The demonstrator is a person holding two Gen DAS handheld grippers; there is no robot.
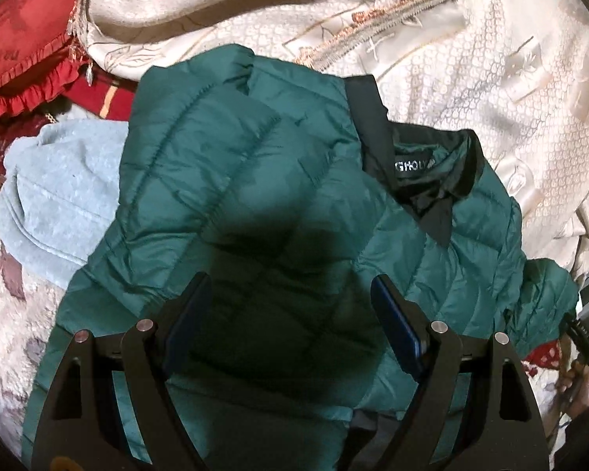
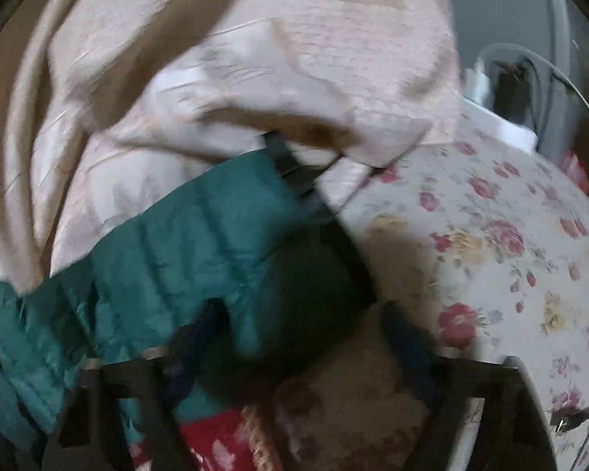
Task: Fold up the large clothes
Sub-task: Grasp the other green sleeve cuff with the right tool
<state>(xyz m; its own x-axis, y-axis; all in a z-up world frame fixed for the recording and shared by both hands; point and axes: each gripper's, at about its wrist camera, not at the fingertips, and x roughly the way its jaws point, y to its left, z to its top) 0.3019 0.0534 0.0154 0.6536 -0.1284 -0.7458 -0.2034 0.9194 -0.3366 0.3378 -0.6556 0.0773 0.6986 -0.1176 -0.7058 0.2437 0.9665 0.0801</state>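
Observation:
A dark green quilted puffer jacket (image 1: 255,204) lies on the bed with one sleeve folded across its body. Its black collar (image 1: 424,165) with a label points to the upper right. My left gripper (image 1: 290,294) is open and empty, hovering just above the jacket's middle. In the blurred right wrist view a green sleeve (image 2: 200,251) with a black cuff (image 2: 294,165) stretches up from lower left. My right gripper (image 2: 298,314) is open with the sleeve's edge lying between its fingers; I cannot tell whether the fingers touch it.
A cream patterned quilt (image 1: 471,62) is bunched behind the jacket. A light blue garment (image 1: 59,200) lies to its left, with a red ruffled pillow (image 1: 23,39) beyond. A floral sheet (image 2: 491,251) covers the bed at right, with cables (image 2: 577,416) at its edge.

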